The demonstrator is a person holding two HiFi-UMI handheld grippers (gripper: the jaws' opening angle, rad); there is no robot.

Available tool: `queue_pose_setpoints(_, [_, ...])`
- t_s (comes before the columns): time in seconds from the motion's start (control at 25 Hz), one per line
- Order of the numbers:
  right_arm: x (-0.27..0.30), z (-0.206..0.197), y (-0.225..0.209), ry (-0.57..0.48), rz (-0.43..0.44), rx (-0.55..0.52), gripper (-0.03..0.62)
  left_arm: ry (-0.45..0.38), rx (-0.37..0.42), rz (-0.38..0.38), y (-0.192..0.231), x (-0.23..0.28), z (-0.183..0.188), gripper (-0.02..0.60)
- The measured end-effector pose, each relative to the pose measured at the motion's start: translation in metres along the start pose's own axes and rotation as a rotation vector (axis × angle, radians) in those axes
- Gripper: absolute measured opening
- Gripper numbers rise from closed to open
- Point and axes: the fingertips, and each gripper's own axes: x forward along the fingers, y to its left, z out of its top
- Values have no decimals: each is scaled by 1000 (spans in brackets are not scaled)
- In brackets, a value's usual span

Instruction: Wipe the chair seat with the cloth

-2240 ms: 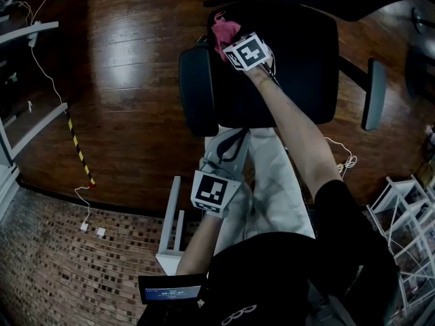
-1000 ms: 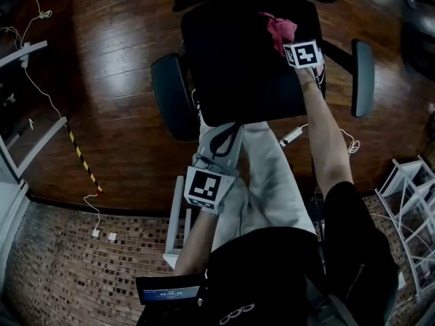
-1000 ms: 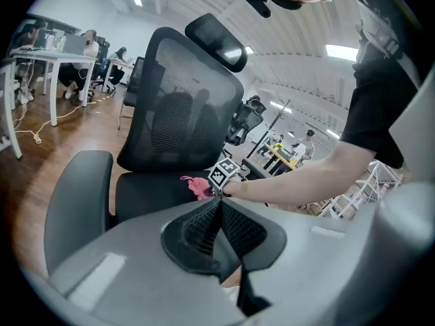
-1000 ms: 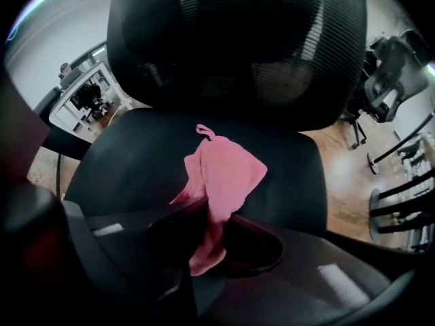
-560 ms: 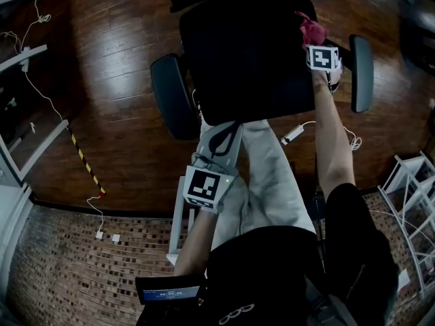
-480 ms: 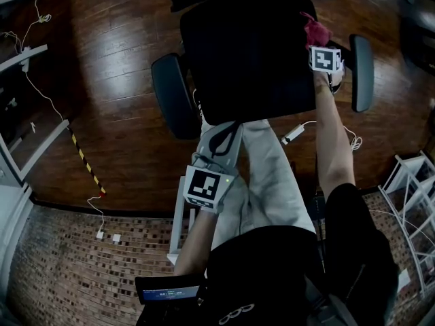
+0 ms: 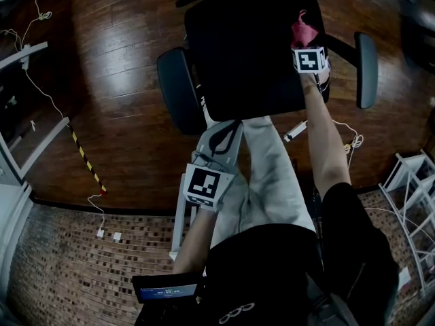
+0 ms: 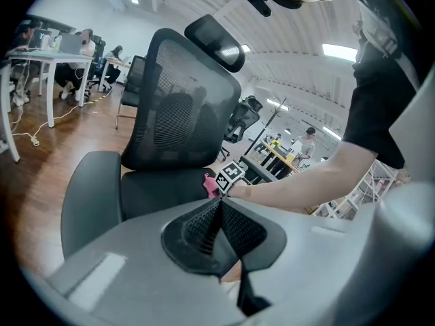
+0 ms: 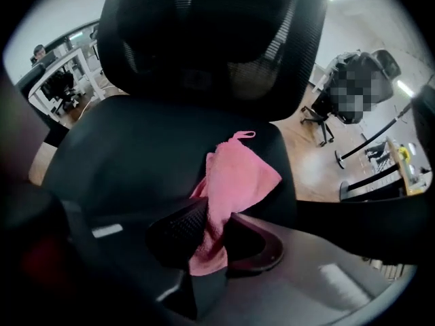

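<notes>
Pink cloth, black chair seat, dark brown wooden floor.

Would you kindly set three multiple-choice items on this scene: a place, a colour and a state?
1. Over which part of the seat is the cloth? A. right side B. left side C. front middle
2. The cloth's colour? A. blue B. pink C. white
3. The left gripper is: A. shut on the cloth B. shut, empty C. wide open

Answers: 1 A, the head view shows it near the right armrest; 2 B, pink in every view; 3 B, its jaws meet with nothing between, while the right gripper holds the cloth.
</notes>
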Motion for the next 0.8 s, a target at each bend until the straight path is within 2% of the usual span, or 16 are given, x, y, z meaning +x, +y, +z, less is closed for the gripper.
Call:
queue_pose_setpoints(0.2, [2,13,83,-3,128,-51,69,-1,3,-5,3,-6,-2,-8])
queue_pose_setpoints(0.52, [-15,45,209,-106,344,-162,69,0,-8,1,9,-14,-9,-8])
queue_pose_setpoints(0.8, [-45,64,297,-169,552,-235,69,-1,-8,-1,12,-18,-10,-8])
